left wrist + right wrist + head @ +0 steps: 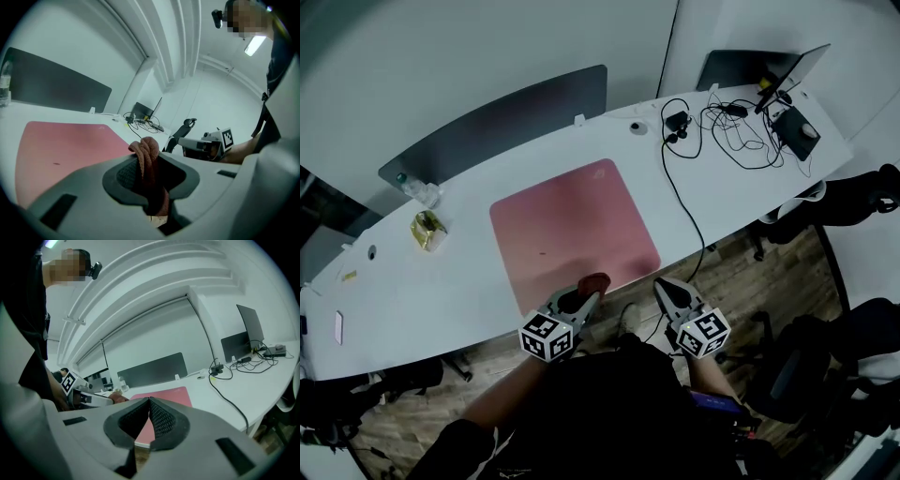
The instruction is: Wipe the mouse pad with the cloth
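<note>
A pink mouse pad [572, 232] lies on the white desk [459, 291]; it also shows in the left gripper view [61, 150] and the right gripper view [164, 393]. My left gripper [586, 298] is shut on a bunched reddish-brown cloth [593, 282], held at the pad's near edge. The cloth [149, 164] sticks up between the jaws. My right gripper [664, 292] hovers just off the desk's near edge, right of the pad, its jaws shut with nothing between them [149, 414].
A black cable [684, 202] runs across the desk right of the pad to a tangle of cords and a laptop [787, 80]. A plastic bottle [420, 192] and a yellow packet [427, 231] lie to the left. Office chairs [853, 202] stand on the right.
</note>
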A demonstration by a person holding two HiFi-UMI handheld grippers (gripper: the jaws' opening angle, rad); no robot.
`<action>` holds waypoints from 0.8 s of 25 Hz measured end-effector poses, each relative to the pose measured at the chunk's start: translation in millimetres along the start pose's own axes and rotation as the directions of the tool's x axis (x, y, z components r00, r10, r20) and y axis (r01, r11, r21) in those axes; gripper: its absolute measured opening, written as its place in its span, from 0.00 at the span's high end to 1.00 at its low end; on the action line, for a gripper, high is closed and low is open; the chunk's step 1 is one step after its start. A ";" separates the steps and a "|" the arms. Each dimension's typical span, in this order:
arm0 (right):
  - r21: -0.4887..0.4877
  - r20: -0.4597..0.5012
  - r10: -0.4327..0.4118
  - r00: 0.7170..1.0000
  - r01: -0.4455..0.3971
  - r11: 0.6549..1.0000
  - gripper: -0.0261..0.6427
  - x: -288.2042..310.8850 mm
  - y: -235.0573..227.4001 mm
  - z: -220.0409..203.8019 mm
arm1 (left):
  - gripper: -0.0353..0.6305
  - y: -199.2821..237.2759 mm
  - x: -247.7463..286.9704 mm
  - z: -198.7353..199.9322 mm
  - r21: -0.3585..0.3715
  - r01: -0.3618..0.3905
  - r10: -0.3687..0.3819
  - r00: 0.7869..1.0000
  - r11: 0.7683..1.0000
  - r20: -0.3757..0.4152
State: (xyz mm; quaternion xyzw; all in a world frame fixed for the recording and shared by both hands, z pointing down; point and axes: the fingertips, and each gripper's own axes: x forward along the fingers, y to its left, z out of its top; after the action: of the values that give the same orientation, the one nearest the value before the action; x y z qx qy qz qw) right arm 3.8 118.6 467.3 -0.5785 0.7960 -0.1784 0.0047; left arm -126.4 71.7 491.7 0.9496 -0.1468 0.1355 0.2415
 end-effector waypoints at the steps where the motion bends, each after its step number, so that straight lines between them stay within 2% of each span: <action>1: 0.003 -0.003 0.005 1.000 -0.005 1.000 0.92 2.7 -6.7 1.5 | 0.82 2.5 7.8 0.1 -0.012 -0.003 0.003 1.000 1.000 -0.008; 5: 0.023 -0.020 0.025 0.999 -0.025 0.999 0.92 10.1 -32.2 2.9 | 0.82 4.5 39.4 -5.0 -0.062 -0.013 0.009 0.998 0.998 -0.054; 10: 0.044 -0.049 0.055 0.997 -0.053 0.998 0.92 18.5 -63.1 1.0 | 0.82 -2.6 81.9 -11.0 -0.086 -0.006 -0.003 0.994 0.996 -0.109; 16: 0.074 -0.082 0.089 0.993 -0.083 0.994 0.92 20.8 -95.3 -2.3 | 0.82 -3.3 144.2 -21.2 -0.177 0.002 -0.033 0.984 0.984 -0.174; 20: 0.083 -0.095 0.092 0.991 -0.084 0.993 0.92 21.5 -121.1 -1.6 | 0.82 -1.8 184.2 -20.4 -0.201 -0.008 -0.032 0.980 0.980 -0.196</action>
State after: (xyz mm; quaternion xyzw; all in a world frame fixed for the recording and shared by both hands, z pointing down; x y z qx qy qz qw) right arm 107.7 66.9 508.1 -0.5326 0.8123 -0.2377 -0.0036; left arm 39.9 44.1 568.7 0.9030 -0.1294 0.2122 0.3504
